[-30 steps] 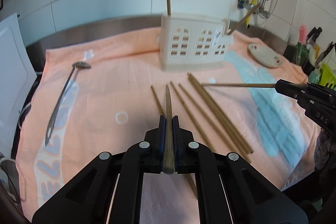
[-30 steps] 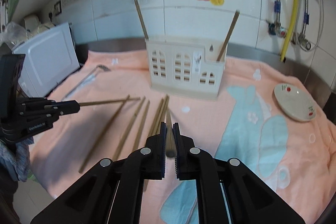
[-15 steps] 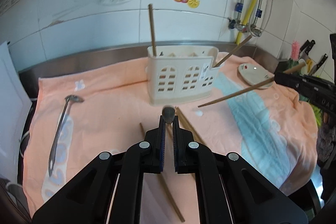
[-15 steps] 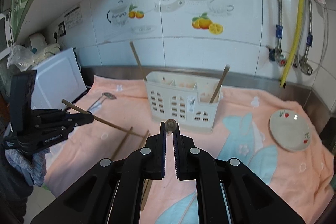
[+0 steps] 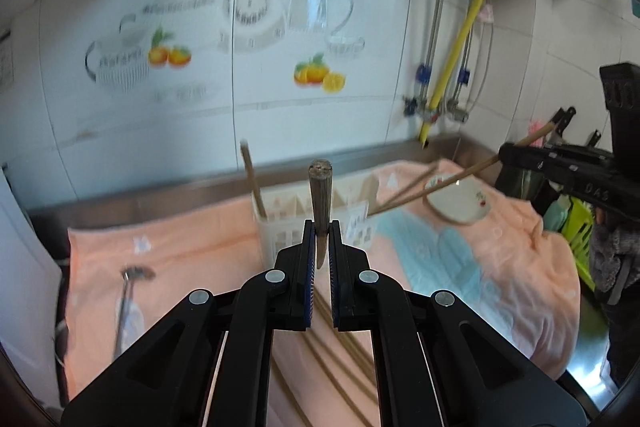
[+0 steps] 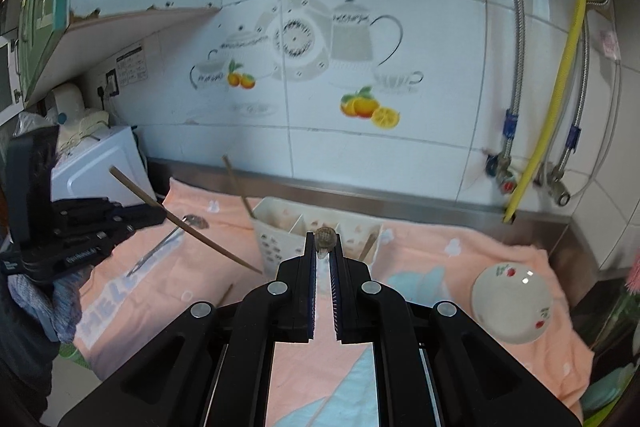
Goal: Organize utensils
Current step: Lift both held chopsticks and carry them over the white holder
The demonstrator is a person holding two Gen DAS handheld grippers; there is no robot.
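Left claw (image 5: pixel 319 227) is clamped on one chopstick (image 5: pixel 320 195), blunt end poking up at twelve o'clock, right over the cream utensil holder (image 5: pixel 360 215) on the peach towel (image 5: pixel 192 247). Right claw (image 6: pixel 323 247) is clenched on its own chopstick (image 6: pixel 325 237), end-on above the same holder. More chopsticks (image 5: pixel 344 355) lie on the towel at six o'clock, a metal spoon (image 5: pixel 128 291) at nine.

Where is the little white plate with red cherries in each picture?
Left wrist view: the small white cherry-patterned plate lies right of centre on the orange towel.
Right wrist view: the plate lies lower right.
Shared landmark: the cream plastic utensil holder, left of the plate in both.
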